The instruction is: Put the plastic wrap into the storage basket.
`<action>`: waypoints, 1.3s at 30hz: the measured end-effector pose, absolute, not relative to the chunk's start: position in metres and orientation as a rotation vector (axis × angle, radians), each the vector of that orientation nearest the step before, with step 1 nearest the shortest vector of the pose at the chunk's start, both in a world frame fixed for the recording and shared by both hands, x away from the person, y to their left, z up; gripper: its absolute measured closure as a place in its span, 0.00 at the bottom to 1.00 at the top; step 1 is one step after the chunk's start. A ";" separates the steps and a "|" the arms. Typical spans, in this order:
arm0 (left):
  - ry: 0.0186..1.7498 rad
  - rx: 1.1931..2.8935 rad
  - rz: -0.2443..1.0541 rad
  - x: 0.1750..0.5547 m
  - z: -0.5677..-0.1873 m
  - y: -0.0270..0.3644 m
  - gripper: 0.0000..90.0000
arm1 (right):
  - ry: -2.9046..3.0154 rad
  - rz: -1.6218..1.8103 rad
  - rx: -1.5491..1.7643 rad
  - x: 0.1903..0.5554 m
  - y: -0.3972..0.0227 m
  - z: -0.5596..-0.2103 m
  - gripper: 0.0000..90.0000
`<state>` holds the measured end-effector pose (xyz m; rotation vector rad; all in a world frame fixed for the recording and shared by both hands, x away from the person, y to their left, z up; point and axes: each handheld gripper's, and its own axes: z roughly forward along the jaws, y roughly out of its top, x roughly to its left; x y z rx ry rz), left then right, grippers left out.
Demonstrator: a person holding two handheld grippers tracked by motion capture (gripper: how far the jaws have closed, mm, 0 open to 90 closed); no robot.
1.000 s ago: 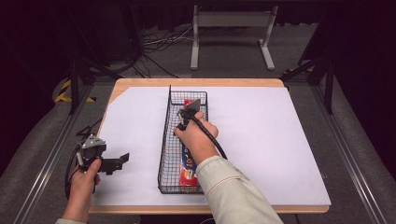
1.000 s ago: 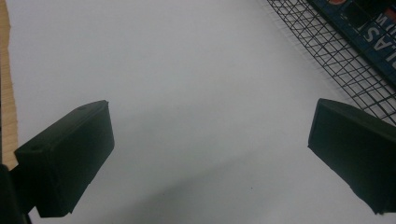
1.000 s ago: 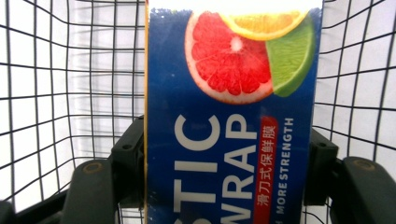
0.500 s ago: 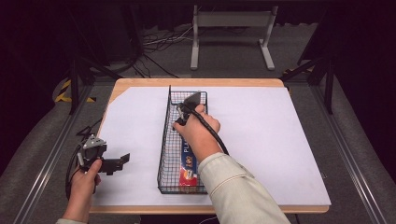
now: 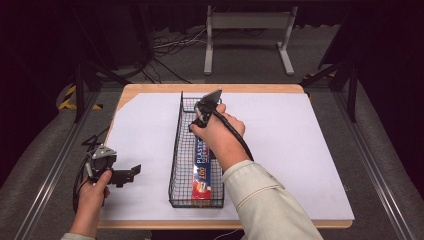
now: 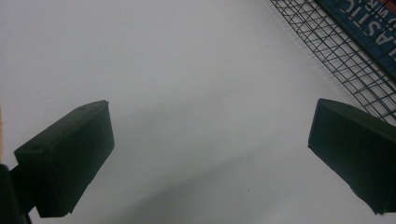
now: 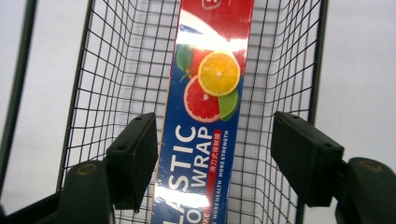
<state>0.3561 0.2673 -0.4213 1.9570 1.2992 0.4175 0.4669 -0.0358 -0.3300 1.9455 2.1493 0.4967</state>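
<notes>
A long blue and red plastic wrap box lies flat on the bottom of a narrow black wire basket in the middle of the table. My right gripper hovers over the far half of the basket, pointing down at the box. Its jaws have just been closing slightly, but they stand apart and press on nothing; the box lies below them. My left gripper rests low over the white sheet left of the basket, open with nothing between its pads.
A white sheet covers the wooden table, with bare room on both sides of the basket. A white metal stand and cables lie on the floor beyond the far edge. Rails run along both sides.
My right hand has risen and moved toward the basket's far end, uncovering more of the box. The left hand has stayed where it was.
</notes>
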 end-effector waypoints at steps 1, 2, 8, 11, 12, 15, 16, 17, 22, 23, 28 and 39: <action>1.299 1.959 0.414 0.356 -0.421 0.267 0.01 | 2.149 0.509 1.932 0.467 -0.038 -0.328 0.37; 1.299 1.959 0.413 0.356 -0.422 0.267 0.01 | 2.151 0.521 1.921 0.466 -0.040 -0.326 0.38; 1.300 1.970 0.411 0.358 -0.423 0.266 0.01 | 2.145 0.563 1.897 0.467 -0.055 -0.319 0.39; 1.303 1.967 0.410 0.358 -0.424 0.266 0.01 | 2.146 0.587 1.890 0.467 -0.060 -0.316 0.39; 1.303 1.967 0.411 0.358 -0.424 0.266 0.01 | 2.152 0.618 1.866 0.466 -0.068 -0.312 0.39; 1.301 1.969 0.411 0.358 -0.424 0.266 0.01 | 2.156 0.671 1.822 0.465 -0.081 -0.307 0.39; 1.300 1.966 0.414 0.358 -0.425 0.266 0.01 | 2.155 0.680 1.819 0.464 -0.087 -0.305 0.39; 1.300 1.966 0.414 0.358 -0.425 0.266 0.01 | 2.155 0.680 1.819 0.464 -0.087 -0.305 0.39; 1.297 1.960 0.410 0.358 -0.427 0.267 0.01 | 2.159 0.764 1.756 0.455 -0.126 -0.301 0.37; 1.293 1.961 0.414 0.358 -0.427 0.267 0.01 | 2.149 0.773 1.747 0.453 -0.134 -0.302 0.37; 1.272 1.956 0.425 0.357 -0.429 0.267 0.01 | 2.120 0.890 1.665 0.435 -0.187 -0.315 0.37; 1.247 1.968 0.432 0.356 -0.431 0.266 0.01 | 2.065 0.958 1.597 0.406 -0.267 -0.359 0.37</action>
